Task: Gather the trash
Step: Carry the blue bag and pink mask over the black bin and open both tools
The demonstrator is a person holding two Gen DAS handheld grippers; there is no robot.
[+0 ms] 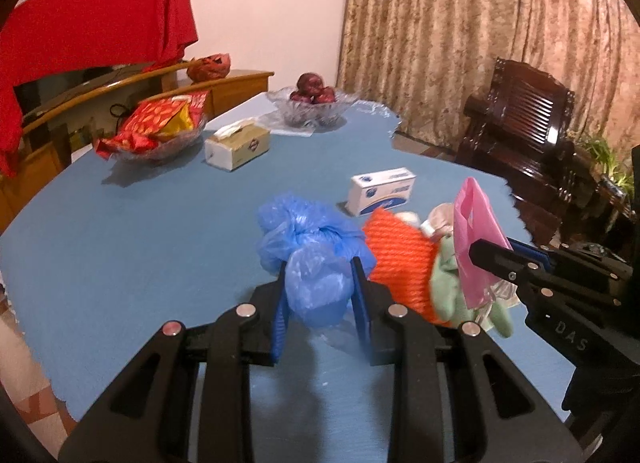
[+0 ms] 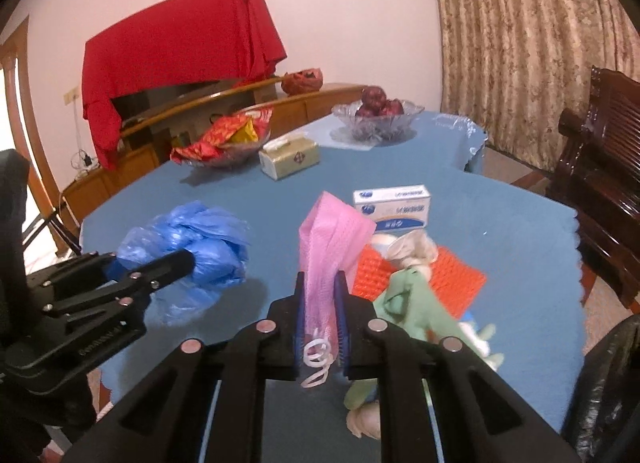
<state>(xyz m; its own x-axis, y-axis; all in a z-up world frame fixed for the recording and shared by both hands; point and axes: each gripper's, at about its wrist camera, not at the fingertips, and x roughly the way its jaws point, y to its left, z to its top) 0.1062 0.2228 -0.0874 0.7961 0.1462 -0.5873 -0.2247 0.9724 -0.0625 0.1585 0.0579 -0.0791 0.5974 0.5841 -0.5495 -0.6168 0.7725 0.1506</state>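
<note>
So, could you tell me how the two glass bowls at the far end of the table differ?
The bowl on the left holds red and yellow snack packets; the bowl on the right holds dark red fruit. The left bowl's packets spill over its rim, while the right bowl's fruit sits piled in the middle. The right bowl stands farther back. Both are clear cut glass on the blue tablecloth.

The green cloth (image 2: 416, 311) is motion-blurred; its lower end hides behind the right gripper (image 2: 320, 295). A black bag (image 2: 608, 383) is cut off at the edge.

Left tongs (image 1: 320, 287) and right tongs (image 2: 320, 303) both clamped, angled downward.
</note>
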